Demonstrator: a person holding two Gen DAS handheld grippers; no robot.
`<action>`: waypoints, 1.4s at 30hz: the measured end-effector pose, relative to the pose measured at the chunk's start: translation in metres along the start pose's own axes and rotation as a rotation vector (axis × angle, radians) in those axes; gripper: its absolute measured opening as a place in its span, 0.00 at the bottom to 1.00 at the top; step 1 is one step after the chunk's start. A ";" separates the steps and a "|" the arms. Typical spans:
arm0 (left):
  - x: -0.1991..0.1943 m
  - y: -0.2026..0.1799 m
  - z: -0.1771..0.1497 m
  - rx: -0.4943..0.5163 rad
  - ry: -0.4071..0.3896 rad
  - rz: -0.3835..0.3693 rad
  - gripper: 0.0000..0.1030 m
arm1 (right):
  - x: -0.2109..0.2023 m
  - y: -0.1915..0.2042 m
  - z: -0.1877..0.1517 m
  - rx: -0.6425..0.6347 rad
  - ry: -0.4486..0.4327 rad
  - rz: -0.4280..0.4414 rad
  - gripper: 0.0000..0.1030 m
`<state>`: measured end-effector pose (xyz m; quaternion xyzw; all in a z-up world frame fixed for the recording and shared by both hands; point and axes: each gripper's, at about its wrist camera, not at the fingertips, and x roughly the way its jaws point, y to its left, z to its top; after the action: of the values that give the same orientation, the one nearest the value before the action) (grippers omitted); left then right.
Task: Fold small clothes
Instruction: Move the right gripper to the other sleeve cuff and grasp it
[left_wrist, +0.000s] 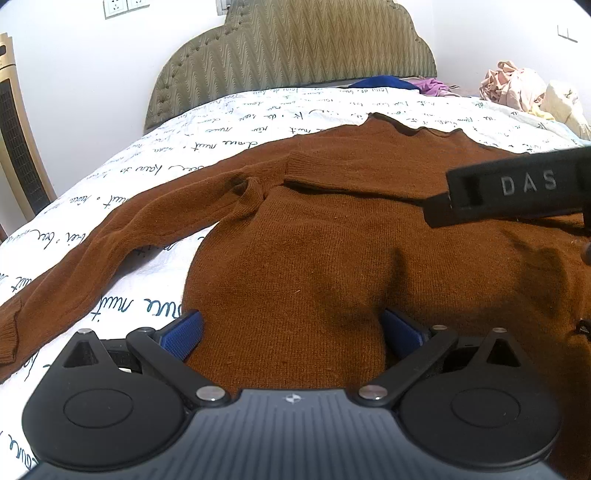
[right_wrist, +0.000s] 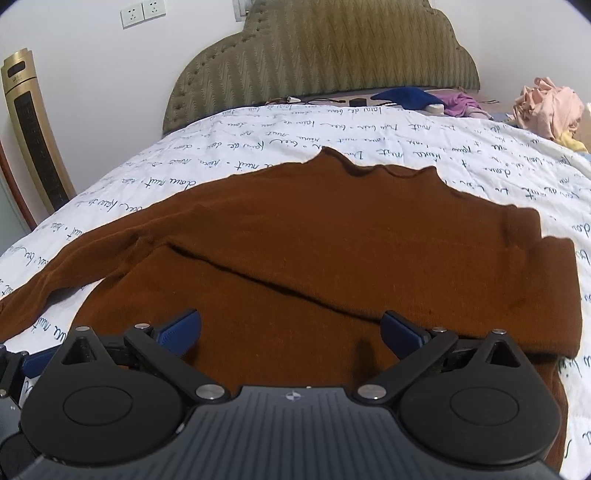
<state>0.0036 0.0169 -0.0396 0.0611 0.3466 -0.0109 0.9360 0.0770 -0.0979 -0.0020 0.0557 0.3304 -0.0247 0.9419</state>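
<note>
Blue-padded fingers of the left gripper (left_wrist: 291, 334) stood wide apart at the near hem of the brown sweater (left_wrist: 332, 236), straddling a raised hump of knit without pinching it; the right gripper (right_wrist: 291, 332) likewise held its fingers apart over the lower body of the same garment, clamped on nothing. The sweater lay face-up on the bed (left_wrist: 155, 155), collar toward the headboard (right_wrist: 325, 51), its one sleeve (left_wrist: 92, 240) stretched out long to the left across the script-printed quilt, while the other sleeve (right_wrist: 546, 280) appeared already turned in over the right side of the body. As a judgement, the knit looked soft, light and limp, thick enough to bunch and to sag between two holds, and its fuzzy surface should grip the pads well instead of slipping; nothing about it seemed fragile. The sensible holds would be the shoulder seam and the cuff of the outstretched sleeve, or the two hem corners for the lengthwise fold. A pile of pinkish clothes (right_wrist: 550, 107) sat well apart at the far right, and a blue cloth (right_wrist: 402, 96) lay near the headboard, neither in the way. From the left wrist view the right gripper's black body crossed low over the sweater's right half, the only obstruction close by.
</note>
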 end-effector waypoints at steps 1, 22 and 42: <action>0.000 0.000 0.000 0.000 0.002 0.001 1.00 | 0.000 -0.001 -0.001 0.004 -0.001 0.002 0.99; -0.077 0.115 0.006 -0.296 -0.011 0.179 1.00 | -0.025 0.053 0.012 -0.094 -0.047 0.189 0.96; -0.169 0.307 -0.021 -0.622 -0.102 0.693 1.00 | 0.006 0.212 0.019 -0.134 0.226 0.760 0.80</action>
<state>-0.1191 0.3208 0.0870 -0.1107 0.2459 0.4038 0.8742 0.1111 0.1097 0.0281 0.1145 0.3886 0.3531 0.8433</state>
